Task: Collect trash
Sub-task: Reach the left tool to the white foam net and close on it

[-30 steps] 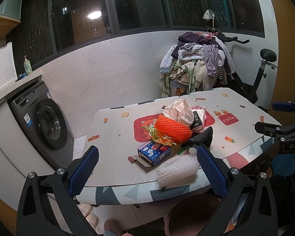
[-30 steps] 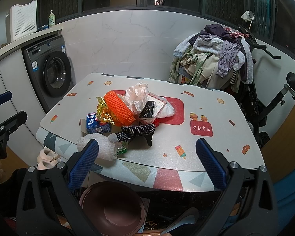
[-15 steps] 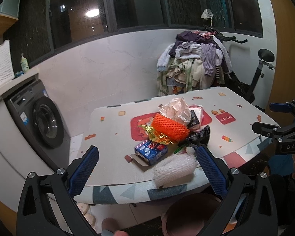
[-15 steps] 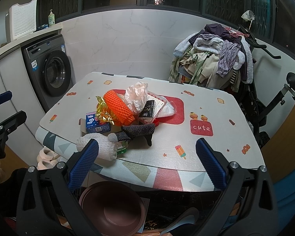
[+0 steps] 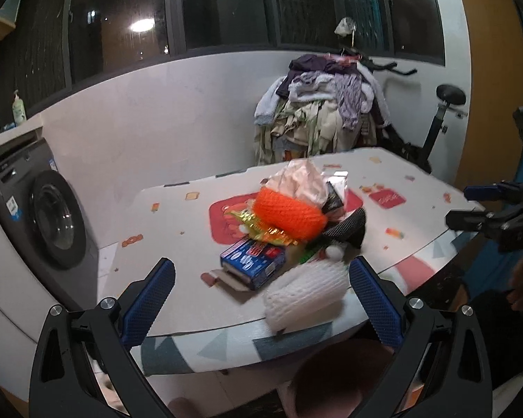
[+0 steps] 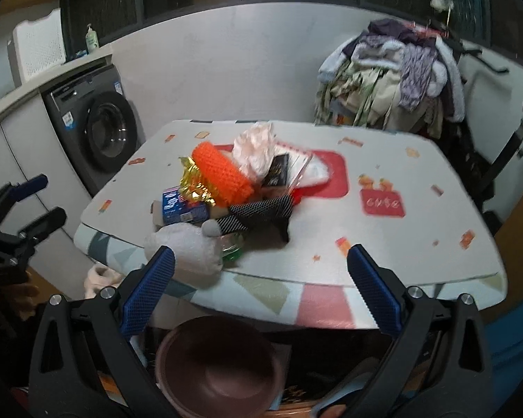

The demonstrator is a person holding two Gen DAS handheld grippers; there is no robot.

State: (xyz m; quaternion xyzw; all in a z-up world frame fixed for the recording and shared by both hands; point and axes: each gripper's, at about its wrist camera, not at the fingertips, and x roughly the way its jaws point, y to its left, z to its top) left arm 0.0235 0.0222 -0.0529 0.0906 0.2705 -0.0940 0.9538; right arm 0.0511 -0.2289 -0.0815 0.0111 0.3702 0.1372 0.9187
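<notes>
A heap of trash lies on the patterned table [image 5: 164, 237] [image 6: 401, 244]: an orange foam net [image 5: 287, 214] [image 6: 221, 174], a white foam net [image 5: 305, 291] [image 6: 184, 247], a blue box [image 5: 252, 266] [image 6: 183, 209], gold foil [image 6: 193, 183], crumpled pale plastic [image 5: 301, 183] [image 6: 256, 149] and a black dotted piece [image 6: 261, 210]. A brown basin [image 6: 219, 365] [image 5: 334, 379] sits on the floor below the table's near edge. My left gripper [image 5: 261, 299] is open, short of the white net. My right gripper [image 6: 259, 287] is open over the table's edge, empty.
A grey washing machine [image 5: 48, 216] [image 6: 97, 136] stands to the left. Clothes are heaped [image 5: 331, 111] [image 6: 394, 80] on an exercise bike behind the table. Each view shows the other gripper at its side, the left one [image 6: 21, 209] and the right one [image 5: 491, 209].
Both grippers have moved closer to the table and the trash heap looms larger. The views are now blurred by motion. Both stay open and empty.
</notes>
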